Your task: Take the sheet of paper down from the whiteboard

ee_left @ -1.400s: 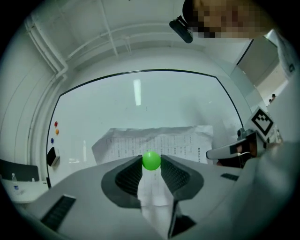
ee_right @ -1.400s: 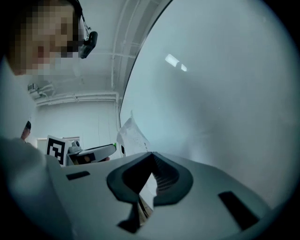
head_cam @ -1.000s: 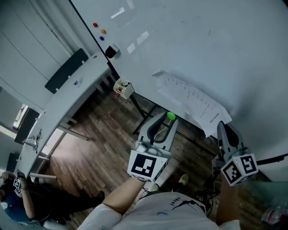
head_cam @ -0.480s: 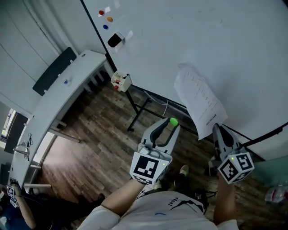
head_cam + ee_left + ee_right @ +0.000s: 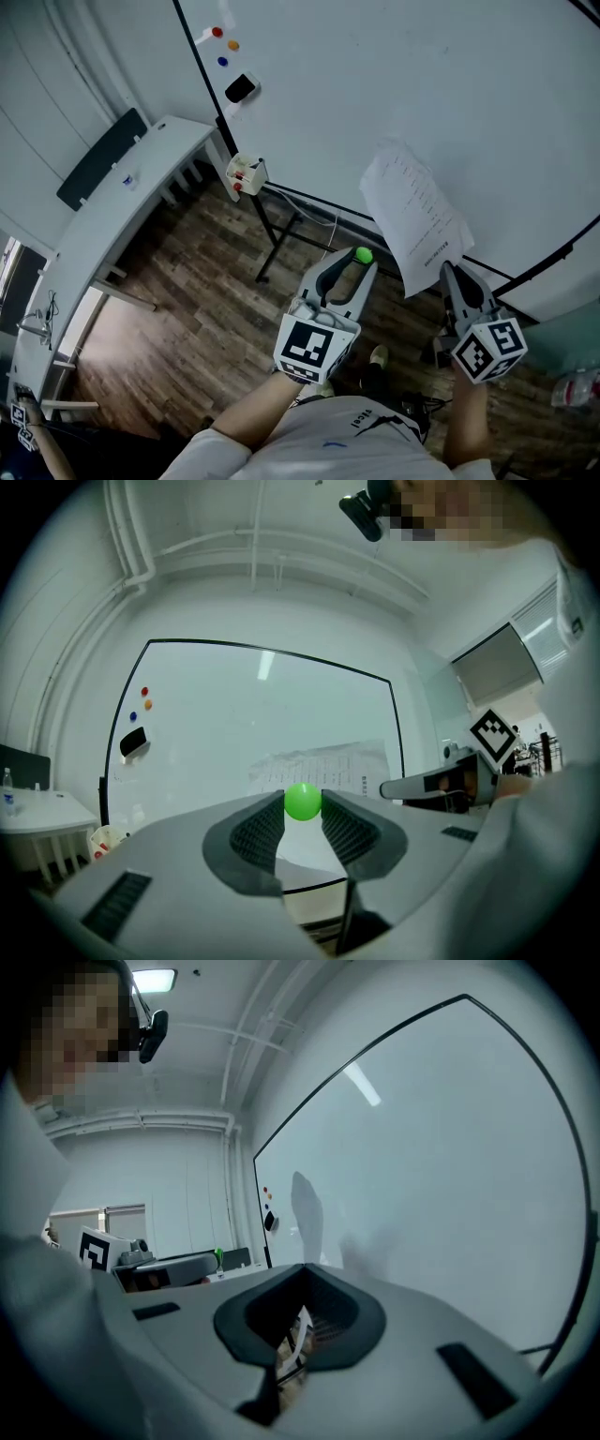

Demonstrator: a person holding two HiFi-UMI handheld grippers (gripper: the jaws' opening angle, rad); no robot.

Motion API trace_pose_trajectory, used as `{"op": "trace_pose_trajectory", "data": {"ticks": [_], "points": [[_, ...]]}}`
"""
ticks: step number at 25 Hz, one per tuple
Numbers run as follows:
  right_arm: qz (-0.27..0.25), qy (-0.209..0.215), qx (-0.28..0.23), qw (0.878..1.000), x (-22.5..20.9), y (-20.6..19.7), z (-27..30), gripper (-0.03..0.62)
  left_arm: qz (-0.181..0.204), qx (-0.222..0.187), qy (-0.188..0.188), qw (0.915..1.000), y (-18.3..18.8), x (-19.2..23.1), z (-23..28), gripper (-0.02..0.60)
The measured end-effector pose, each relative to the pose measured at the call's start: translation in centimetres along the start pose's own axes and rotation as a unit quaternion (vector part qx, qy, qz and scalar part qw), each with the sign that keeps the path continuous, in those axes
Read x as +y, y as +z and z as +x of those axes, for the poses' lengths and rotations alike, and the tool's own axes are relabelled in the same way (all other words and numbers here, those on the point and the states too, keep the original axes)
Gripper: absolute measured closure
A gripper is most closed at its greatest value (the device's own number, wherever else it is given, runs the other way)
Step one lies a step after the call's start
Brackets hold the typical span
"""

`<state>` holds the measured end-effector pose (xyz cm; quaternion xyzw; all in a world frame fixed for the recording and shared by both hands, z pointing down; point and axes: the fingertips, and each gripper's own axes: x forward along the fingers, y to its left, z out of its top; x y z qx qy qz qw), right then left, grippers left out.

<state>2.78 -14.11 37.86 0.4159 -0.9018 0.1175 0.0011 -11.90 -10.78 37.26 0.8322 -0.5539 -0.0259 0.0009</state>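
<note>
Sheet of paper point(image 5: 412, 217) sticks up and away from the right gripper point(image 5: 450, 274), which has the lower corner pinched btw jaws pressed together. In the right gripper view you can see a thin white strip of it wedged in there. Long axis of the sheet runs from that pinched corner up-left along the whiteboard point(image 5: 441, 84), top end flopping over a bit. Can't really tell from the head view if the top edge touches the board or just hangs in front of it, tbh it looks loose to me.

Left gripper point(image 5: 359, 258) is just beside the sheet on its left, tips about level w/ the bottom edge. Not empty tho: it's pinching a small green ball point(image 5: 363, 255) right at the jaw tips, prob the magnet that pinned the sheet. Its own view looks straight past the ball at the sheet, ahead and a bit to the right.

So the right one is nearer and already has it. Next move is basically pulling back from the board toward the person, w/ the sheet trailing out ahead of the jaws.
</note>
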Motion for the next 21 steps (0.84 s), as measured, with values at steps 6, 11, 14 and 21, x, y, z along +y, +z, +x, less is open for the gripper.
{"op": "trace_pose_trajectory", "data": {"ticks": [6,11,14,21], "points": [[-0.009,0.0,-0.005,1.0,1.0,0.8,-0.5,0.58,0.002,-0.006,-0.004,1.0,0.9,0.0,-0.5,0.449],[-0.015,0.004,-0.006,1.0,1.7,1.3,-0.7,0.58,0.003,-0.01,-0.003,0.9999,1.6,-0.2,-0.9,0.449],[-0.017,0.006,-0.006,1.0,1.8,1.3,-0.9,0.58,0.002,-0.008,-0.002,1.0,1.5,-0.4,-1.1,0.449],[-0.022,0.015,-0.006,1.0,1.7,1.5,-1.0,0.58,0.012,-0.018,0.001,0.9998,2.6,-0.7,-0.8,0.449]]}}
